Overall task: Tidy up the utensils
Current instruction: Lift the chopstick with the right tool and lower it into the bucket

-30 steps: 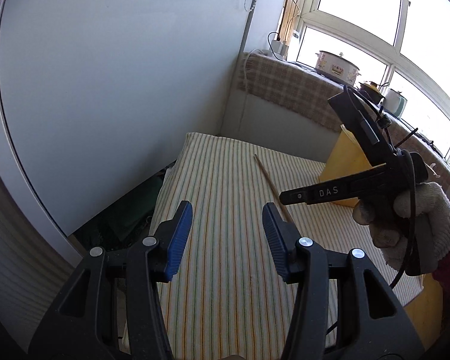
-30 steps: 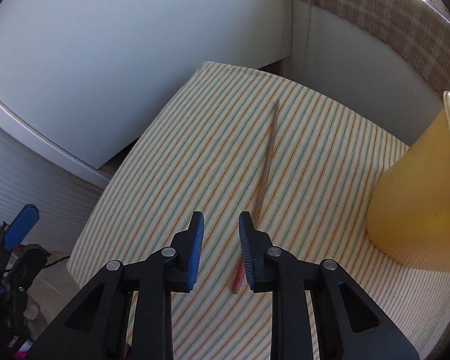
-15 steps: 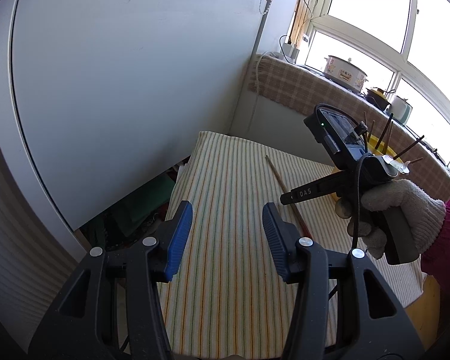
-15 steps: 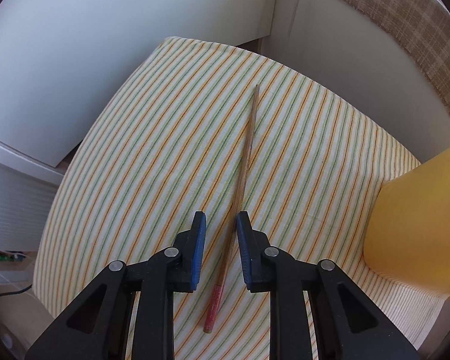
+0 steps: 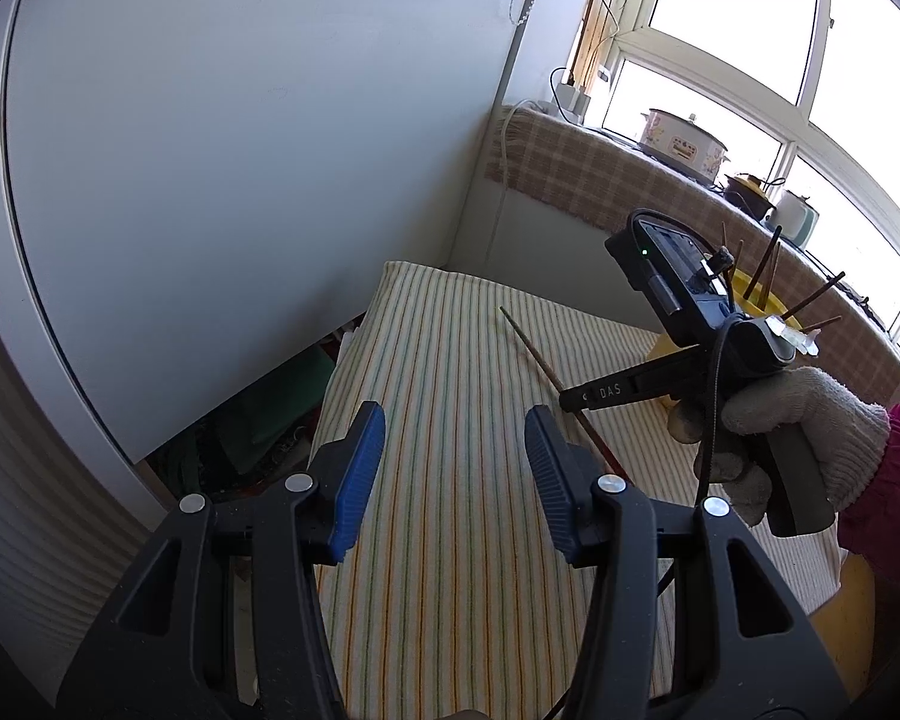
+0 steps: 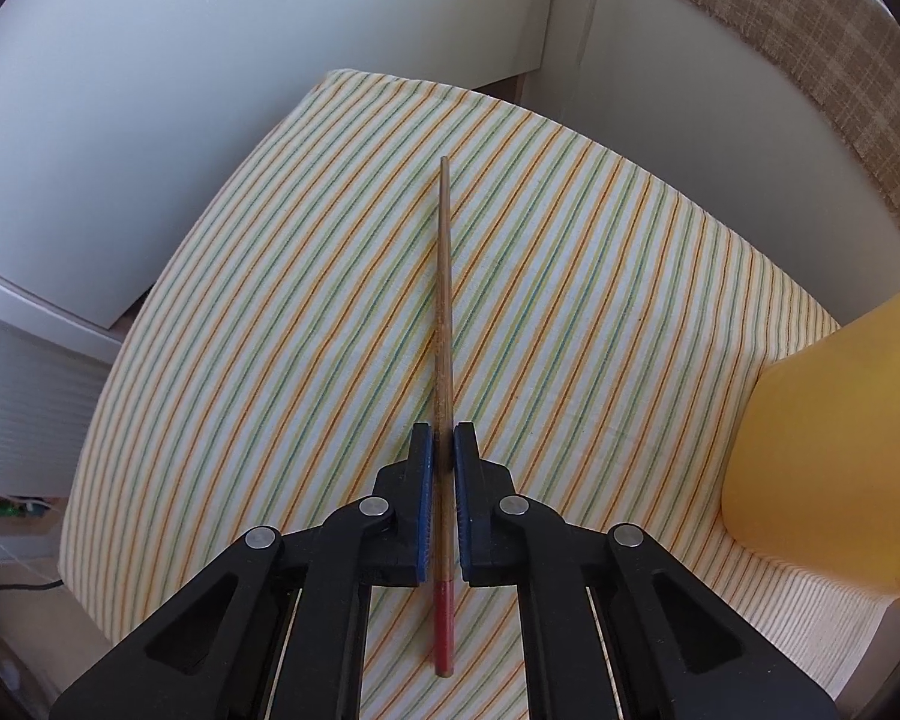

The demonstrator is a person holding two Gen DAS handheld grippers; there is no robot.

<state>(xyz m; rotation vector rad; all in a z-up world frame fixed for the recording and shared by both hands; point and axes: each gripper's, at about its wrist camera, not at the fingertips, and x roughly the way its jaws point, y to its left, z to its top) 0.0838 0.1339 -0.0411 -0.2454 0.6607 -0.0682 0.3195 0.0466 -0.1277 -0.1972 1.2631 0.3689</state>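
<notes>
A long wooden chopstick (image 6: 444, 276) with a red end lies on the striped cloth (image 6: 270, 300). My right gripper (image 6: 443, 438) points steeply down at it, and its blue pads are shut on the chopstick near the red end. In the left wrist view the same chopstick (image 5: 531, 351) runs under the right gripper (image 5: 567, 403), held by a gloved hand (image 5: 792, 420). My left gripper (image 5: 455, 438) hovers open above the cloth (image 5: 450, 540) with nothing between its fingers. A yellow holder (image 6: 834, 438) stands at the right, with several chopsticks (image 5: 771, 264) sticking out of it.
A large white panel (image 5: 240, 180) stands to the left of the table. Behind it runs a checked-cloth ledge (image 5: 588, 180) under windows, carrying a cooker pot (image 5: 684, 141) and other vessels. Clutter shows in the gap beside the table's left edge (image 5: 282, 414).
My right gripper came down over the chopstick and shut on it. The left gripper's view tilted slightly and its jaws kept their width.
</notes>
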